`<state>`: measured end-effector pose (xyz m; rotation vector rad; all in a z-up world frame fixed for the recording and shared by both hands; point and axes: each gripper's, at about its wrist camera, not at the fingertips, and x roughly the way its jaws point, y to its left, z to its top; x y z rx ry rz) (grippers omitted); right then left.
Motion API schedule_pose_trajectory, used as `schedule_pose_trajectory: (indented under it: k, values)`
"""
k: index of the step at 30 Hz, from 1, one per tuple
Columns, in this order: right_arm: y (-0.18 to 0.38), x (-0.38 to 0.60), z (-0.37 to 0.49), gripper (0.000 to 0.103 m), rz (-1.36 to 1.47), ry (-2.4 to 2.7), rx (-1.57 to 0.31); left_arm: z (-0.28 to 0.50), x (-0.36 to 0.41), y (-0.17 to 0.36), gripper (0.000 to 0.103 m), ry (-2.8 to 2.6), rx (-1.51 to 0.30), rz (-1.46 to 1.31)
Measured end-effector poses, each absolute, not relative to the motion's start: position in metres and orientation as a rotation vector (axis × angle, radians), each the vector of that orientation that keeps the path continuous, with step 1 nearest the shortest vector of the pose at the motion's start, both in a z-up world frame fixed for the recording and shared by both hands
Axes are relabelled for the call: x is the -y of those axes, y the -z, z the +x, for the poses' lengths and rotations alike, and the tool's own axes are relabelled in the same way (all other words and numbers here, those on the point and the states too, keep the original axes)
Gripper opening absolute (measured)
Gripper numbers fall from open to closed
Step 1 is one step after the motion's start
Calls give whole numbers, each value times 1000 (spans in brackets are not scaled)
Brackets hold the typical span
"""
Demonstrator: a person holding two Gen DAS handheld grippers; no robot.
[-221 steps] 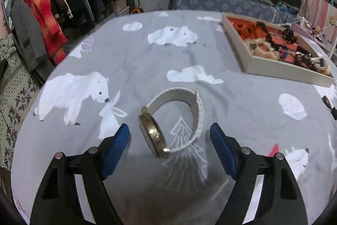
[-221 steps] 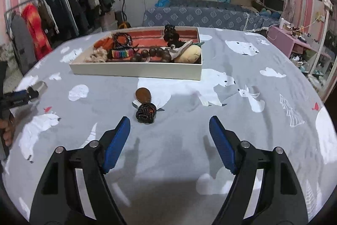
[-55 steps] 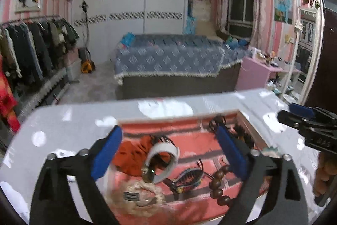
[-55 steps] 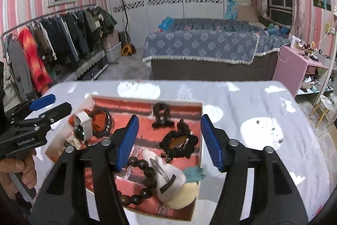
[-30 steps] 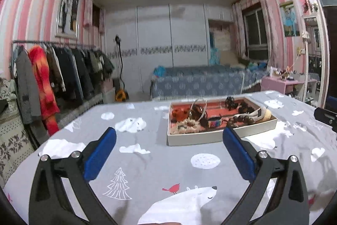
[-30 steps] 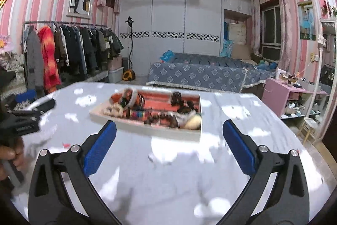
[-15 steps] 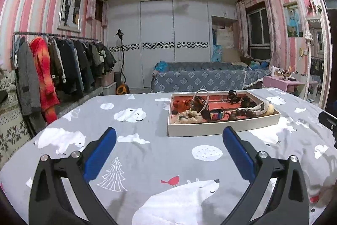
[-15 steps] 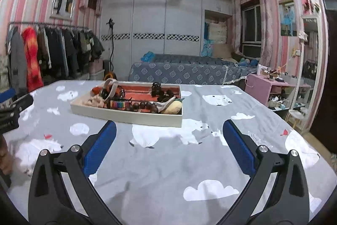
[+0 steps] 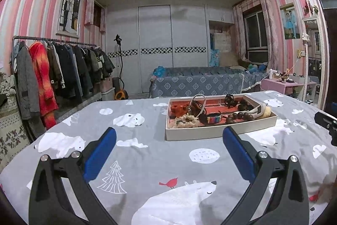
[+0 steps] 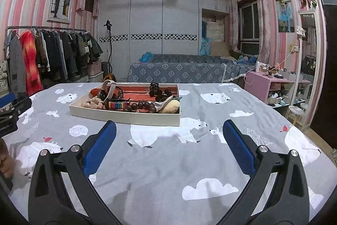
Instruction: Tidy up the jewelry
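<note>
A cream tray [image 9: 219, 132] with a red lining stands on the grey bear-print cloth; it also shows in the right wrist view [image 10: 126, 116]. In it lie a watch with a white strap [image 9: 198, 103], wooden beads [image 9: 240, 116], a rainbow bracelet [image 9: 213, 118], a scrunchie [image 9: 185, 122] and black clips [image 9: 230, 99]. My left gripper [image 9: 169, 148] is open and empty, well short of the tray. My right gripper [image 10: 169, 140] is open and empty, also short of the tray.
The table's cloth [image 10: 168, 161] spreads wide around the tray. A clothes rack [image 9: 52, 73] stands at the left, a bed [image 9: 200, 81] behind the table, a pink side table [image 10: 271, 81] at the right. The other gripper shows at each view's edge [image 9: 326, 121] [image 10: 14, 113].
Both grippers have drawn back and dropped low from over the tray. The watch and the dark bead bracelet that lay on the cloth are now in the tray. Little moved in the last half second.
</note>
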<state>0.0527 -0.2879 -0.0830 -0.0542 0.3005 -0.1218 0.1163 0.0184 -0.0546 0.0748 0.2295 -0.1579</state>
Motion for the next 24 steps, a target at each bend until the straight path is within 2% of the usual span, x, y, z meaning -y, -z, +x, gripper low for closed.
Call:
schedule_pose_trajectory:
  k: [24]
  values:
    - [86,283,53,98,-72,112,-301,116,-22,53,99,152,-226,64]
